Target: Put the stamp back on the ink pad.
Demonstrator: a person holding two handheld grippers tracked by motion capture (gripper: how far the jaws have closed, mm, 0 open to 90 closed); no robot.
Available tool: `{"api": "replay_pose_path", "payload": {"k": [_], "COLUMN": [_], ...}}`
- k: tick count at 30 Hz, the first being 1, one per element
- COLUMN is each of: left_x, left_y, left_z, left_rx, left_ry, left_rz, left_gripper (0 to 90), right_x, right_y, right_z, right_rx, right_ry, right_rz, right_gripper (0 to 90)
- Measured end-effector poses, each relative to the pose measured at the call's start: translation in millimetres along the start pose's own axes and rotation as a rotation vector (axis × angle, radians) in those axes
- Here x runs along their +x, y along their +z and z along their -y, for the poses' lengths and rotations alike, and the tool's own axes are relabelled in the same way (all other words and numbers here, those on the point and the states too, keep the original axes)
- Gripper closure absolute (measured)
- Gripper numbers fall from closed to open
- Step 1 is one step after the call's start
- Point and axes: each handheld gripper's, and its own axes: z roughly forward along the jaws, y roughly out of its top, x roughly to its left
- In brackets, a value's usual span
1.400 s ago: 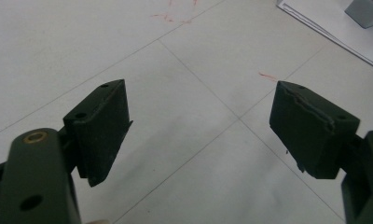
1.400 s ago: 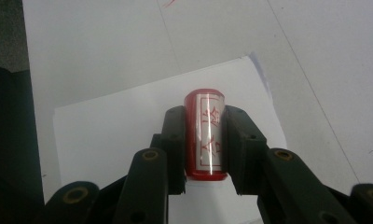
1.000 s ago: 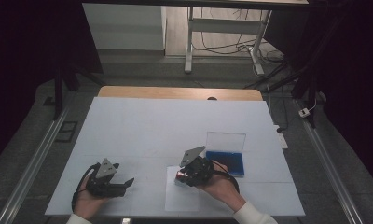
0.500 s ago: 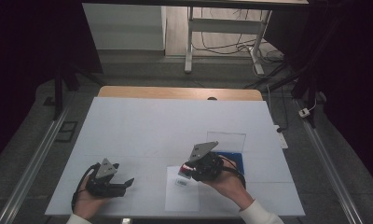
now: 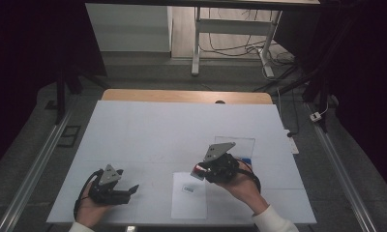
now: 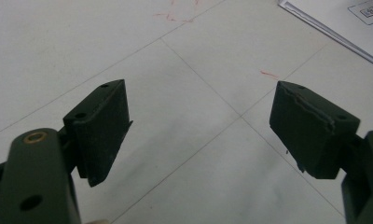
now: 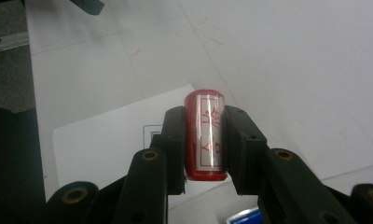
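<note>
The right claw (image 7: 201,140) is clamped on a red stamp (image 7: 205,135), held above a sheet of paper (image 5: 189,195) on the counter (image 5: 182,130). The left claw (image 6: 198,130) gapes wide, empty, resting low over the counter.

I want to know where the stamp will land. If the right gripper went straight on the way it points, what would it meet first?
Probably the white sheet of paper: the right gripper, shut on the red stamp, points at it. Depth is unclear.
</note>
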Motion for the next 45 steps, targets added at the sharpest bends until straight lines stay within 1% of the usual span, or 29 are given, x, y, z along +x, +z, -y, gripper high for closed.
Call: {"api": "replay_pose_path", "payload": {"k": [11, 17, 21, 23, 25, 27, 33, 38, 45], "left_x": [-0.7, -0.7, -0.7, -0.8, -1.1, -1.1, -0.8, -0.6, -0.5], "left_y": [0.4, 0.7, 0.5, 0.5, 0.5, 0.6, 1.0, 1.0, 1.0], "left_z": [-0.1, -0.1, -0.1, -0.2, -0.1, -0.2, -0.1, 0.0, 0.2], "left_rx": [0.0, 0.001, 0.001, 0.001, 0.001, 0.001, 0.003, 0.003, 0.005], "left_ry": [0.002, 0.003, 0.003, 0.002, 0.002, 0.002, 0.003, 0.003, 0.005], "left_rz": [0.001, 0.001, 0.0, 0.001, 0.002, 0.002, 0.003, 0.003, 0.003], "left_gripper": [20.0, 20.0, 20.0, 20.0, 20.0, 20.0, 20.0, 20.0, 20.0], "right_x": [-13.6, -24.3, -30.0, -32.5, -34.0, -36.0, -42.8, -49.0, -57.1], "right_y": [-12.6, -16.9, -20.4, -22.3, -24.1, -25.8, -31.5, -36.2, -41.8], "right_z": [8.7, 16.6, 21.7, 23.5, 25.1, 26.5, 32.9, 39.2, 48.0], "right_rx": [-0.007, 0.015, 0.015, 0.014, 0.017, 0.025, 0.024, 0.034, 0.07], "right_ry": [0.04, 0.073, 0.099, 0.101, 0.113, 0.111, 0.137, 0.156, 0.185], "right_rz": [0.041, 0.075, 0.089, 0.096, 0.106, 0.114, 0.133, 0.161, 0.196], "right_gripper": [70.1, 70.1, 70.1, 70.0, 70.1, 70.1, 70.0, 70.0, 70.0]}}
